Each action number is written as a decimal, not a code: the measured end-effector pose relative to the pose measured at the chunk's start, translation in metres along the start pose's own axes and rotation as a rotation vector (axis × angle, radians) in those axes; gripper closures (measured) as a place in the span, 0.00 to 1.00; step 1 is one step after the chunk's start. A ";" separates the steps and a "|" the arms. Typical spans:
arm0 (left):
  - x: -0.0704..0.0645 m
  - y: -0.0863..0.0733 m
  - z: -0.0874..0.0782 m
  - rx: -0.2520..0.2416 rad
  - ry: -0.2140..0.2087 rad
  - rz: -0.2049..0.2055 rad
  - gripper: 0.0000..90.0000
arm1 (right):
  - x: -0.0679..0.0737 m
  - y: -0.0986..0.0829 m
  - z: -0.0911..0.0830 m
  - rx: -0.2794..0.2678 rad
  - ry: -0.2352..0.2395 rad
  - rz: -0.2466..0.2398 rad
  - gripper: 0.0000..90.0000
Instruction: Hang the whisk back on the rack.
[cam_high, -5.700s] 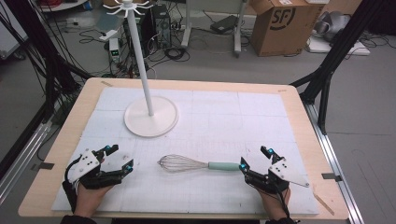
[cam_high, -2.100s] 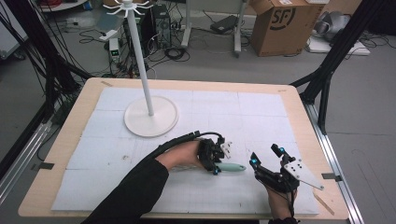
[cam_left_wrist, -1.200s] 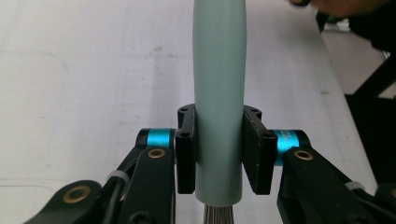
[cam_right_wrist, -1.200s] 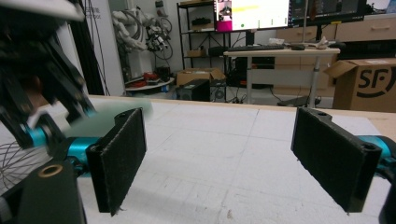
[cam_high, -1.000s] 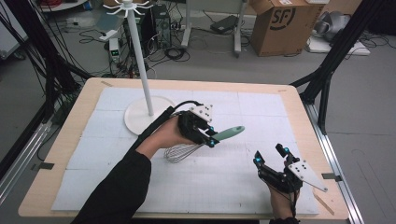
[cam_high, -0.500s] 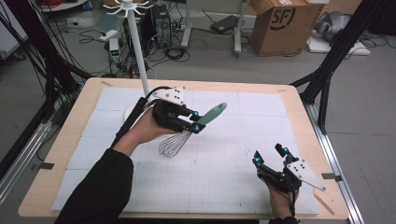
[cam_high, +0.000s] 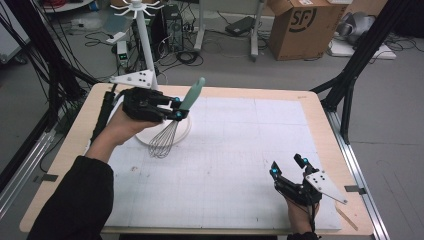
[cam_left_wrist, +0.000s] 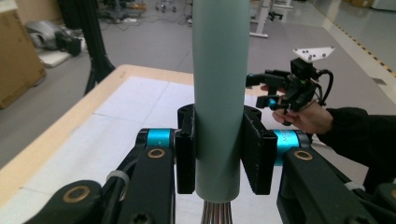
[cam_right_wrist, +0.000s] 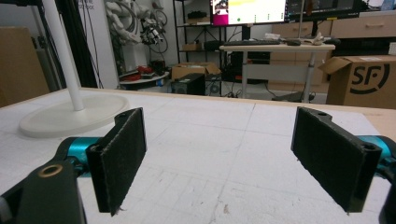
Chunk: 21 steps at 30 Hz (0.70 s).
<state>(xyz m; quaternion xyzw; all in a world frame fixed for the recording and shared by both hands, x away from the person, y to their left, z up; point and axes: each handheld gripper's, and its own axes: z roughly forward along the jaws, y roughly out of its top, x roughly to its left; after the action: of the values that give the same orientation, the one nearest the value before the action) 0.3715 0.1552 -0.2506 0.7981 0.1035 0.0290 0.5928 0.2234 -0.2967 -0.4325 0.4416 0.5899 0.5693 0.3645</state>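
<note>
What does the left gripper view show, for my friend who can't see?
Two black tongs squeeze a tall green whisk handle standing straight up. Behind it lies a white-covered table, where a person's other hand holds more tongs.

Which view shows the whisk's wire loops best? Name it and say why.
The high view: the whisk hangs whole, loops down, from the left gripper. The left gripper view gives the handle clamped between the fingers and a sliver of wires.

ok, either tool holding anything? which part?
Left tool grips the whisk by its green handle, wires hanging down. Right tool is open, empty.
</note>
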 end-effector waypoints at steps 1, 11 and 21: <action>0.001 0.002 -0.005 -0.011 0.007 -0.003 0.77 | 0.000 0.000 0.000 0.001 0.003 -0.002 0.19; 0.013 0.010 -0.050 -0.077 0.069 -0.047 0.77 | 0.000 0.000 0.000 -0.004 0.002 0.002 0.19; 0.025 0.020 -0.093 -0.121 0.152 -0.053 0.77 | -0.001 0.000 -0.001 -0.008 0.004 0.003 0.19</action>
<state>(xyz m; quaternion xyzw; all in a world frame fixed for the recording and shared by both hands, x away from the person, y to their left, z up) 0.3828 0.2423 -0.2061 0.7533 0.1673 0.0802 0.6309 0.2233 -0.2978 -0.4321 0.4401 0.5878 0.5729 0.3642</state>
